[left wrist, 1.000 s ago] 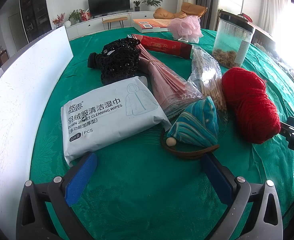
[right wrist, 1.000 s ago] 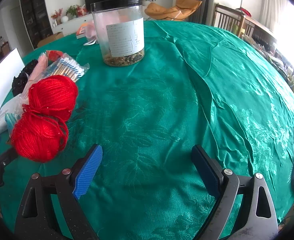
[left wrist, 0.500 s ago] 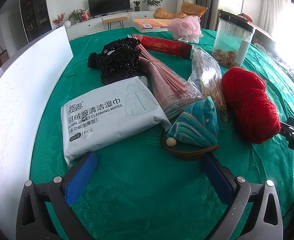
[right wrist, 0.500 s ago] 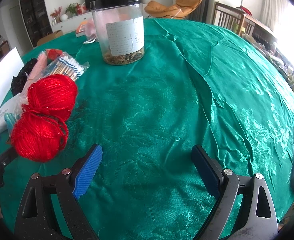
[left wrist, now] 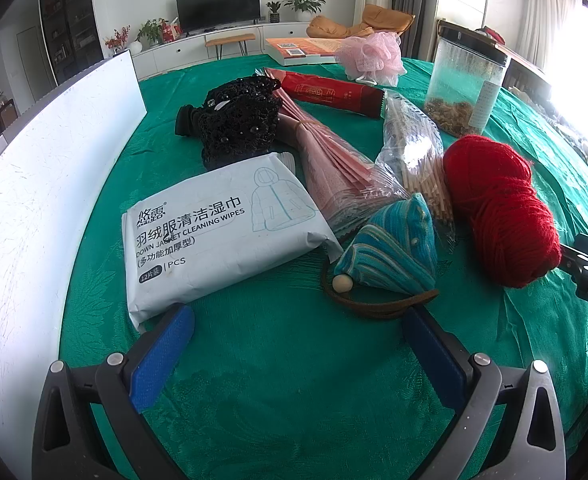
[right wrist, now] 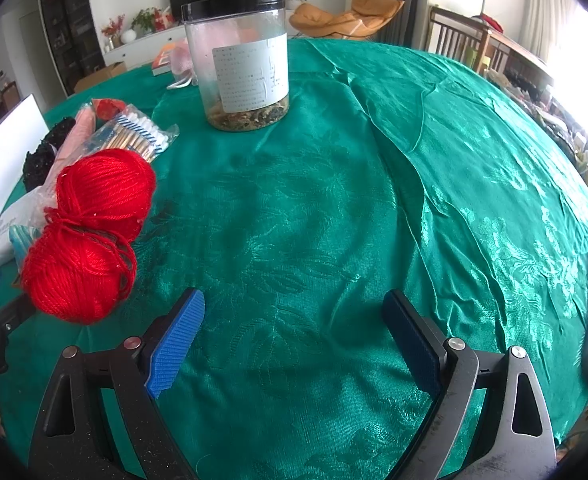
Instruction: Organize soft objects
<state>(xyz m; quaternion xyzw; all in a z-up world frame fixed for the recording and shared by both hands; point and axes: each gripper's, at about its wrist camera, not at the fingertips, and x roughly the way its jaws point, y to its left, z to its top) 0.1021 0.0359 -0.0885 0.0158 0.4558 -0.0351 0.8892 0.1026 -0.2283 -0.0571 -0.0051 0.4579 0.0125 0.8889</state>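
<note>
On the green tablecloth (left wrist: 278, 360) lie a red yarn skein (left wrist: 497, 208), a blue striped fabric pouch (left wrist: 389, 248) on a brown strap, a pale pack of cleaning wipes (left wrist: 214, 232), a black beaded knit piece (left wrist: 238, 124) and a pink mesh sponge (left wrist: 369, 58). My left gripper (left wrist: 297, 344) is open and empty, just in front of the wipes and the pouch. My right gripper (right wrist: 294, 328) is open and empty over bare cloth, with the red yarn (right wrist: 90, 232) to its left.
A clear jar with a black lid (right wrist: 240, 64) stands at the back. A bag of cotton swabs (left wrist: 413, 152), a pink wrapped bundle (left wrist: 333, 164) and a red packet (left wrist: 329, 94) lie among the soft things. A white board (left wrist: 34, 208) stands along the left.
</note>
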